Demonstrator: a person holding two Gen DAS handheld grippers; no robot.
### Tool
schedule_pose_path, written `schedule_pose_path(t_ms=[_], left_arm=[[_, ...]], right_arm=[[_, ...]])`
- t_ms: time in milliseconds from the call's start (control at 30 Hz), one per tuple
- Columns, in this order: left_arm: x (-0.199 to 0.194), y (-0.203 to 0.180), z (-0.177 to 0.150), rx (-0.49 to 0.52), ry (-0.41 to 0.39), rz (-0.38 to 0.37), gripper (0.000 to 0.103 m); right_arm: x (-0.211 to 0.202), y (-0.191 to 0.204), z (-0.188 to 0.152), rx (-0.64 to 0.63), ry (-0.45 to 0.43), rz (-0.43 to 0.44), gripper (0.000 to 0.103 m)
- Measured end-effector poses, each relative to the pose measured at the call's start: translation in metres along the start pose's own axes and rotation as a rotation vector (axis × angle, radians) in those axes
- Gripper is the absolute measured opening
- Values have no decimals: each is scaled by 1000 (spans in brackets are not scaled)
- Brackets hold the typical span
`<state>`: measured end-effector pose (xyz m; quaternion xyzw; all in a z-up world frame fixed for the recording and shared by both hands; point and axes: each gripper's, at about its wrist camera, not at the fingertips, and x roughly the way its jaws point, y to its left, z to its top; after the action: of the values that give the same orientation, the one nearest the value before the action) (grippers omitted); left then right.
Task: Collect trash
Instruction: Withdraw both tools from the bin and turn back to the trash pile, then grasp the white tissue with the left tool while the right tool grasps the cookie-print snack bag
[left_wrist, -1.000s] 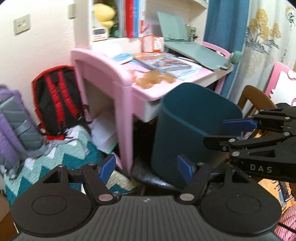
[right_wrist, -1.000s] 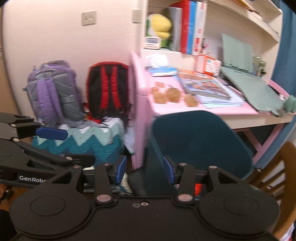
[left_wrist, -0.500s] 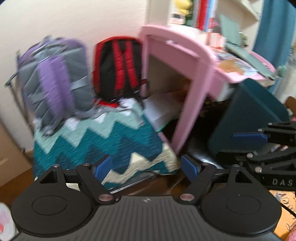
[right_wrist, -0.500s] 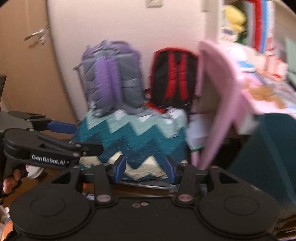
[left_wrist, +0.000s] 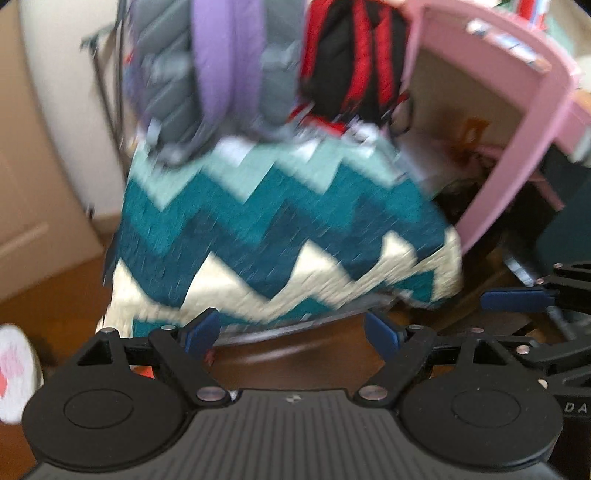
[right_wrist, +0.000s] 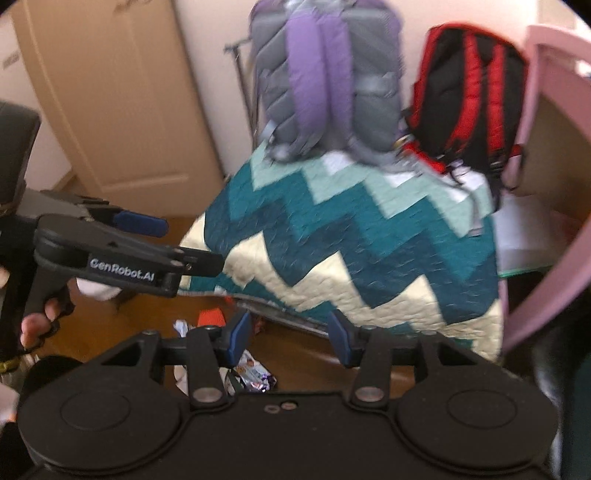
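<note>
Hanging over the floor, the right gripper (right_wrist: 287, 334) stood open and empty, having just widened; the wrappers (right_wrist: 251, 376) lay at its seven o'clock, nearer it than the open, empty left gripper (left_wrist: 291, 332).

blurred, likely backpacks (left_wrist: 236, 74) atop zigzag quilt (left_wrist: 280, 229).

Brown wooden floor (right_wrist: 295, 347), littered near the quilt's edge.
Scattered directly on it: a shiny printed wrapper (right_wrist: 251, 376), a red scrap (right_wrist: 211, 316), a small crumpled white piece (right_wrist: 181, 325). Draped down onto it, a teal-and-cream zigzag quilt (right_wrist: 351, 236) over a bulky shape. Footed beside the quilt, a pink desk (left_wrist: 491, 195).
</note>
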<state>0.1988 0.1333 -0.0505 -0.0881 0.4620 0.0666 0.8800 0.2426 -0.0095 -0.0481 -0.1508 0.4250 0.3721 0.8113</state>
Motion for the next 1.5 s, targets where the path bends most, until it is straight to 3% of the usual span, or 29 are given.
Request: schedule_pose_path(t_ms=[433,733,933,1167,1333,1500], left_arm=[[138,150,-63,-194,237,86,85],[230,234,-129,-238,410,132,85],[288,265,-195,-370,568,111,85],[333,282,-263,-592,686,68,85],[354,287,-289,-772,717,26,85],[368,286,-302,-853,708,14,85]], right_arm=[[191,31,-28,-44,228,116,47],[308,48,-60,-51,415,131,46],[372,45,-86,8,517,119,46],[426,41,-117,80,625,91,46],[455,36,-137,147,683,68,46],[471,29,-149,216,703,66,46]])
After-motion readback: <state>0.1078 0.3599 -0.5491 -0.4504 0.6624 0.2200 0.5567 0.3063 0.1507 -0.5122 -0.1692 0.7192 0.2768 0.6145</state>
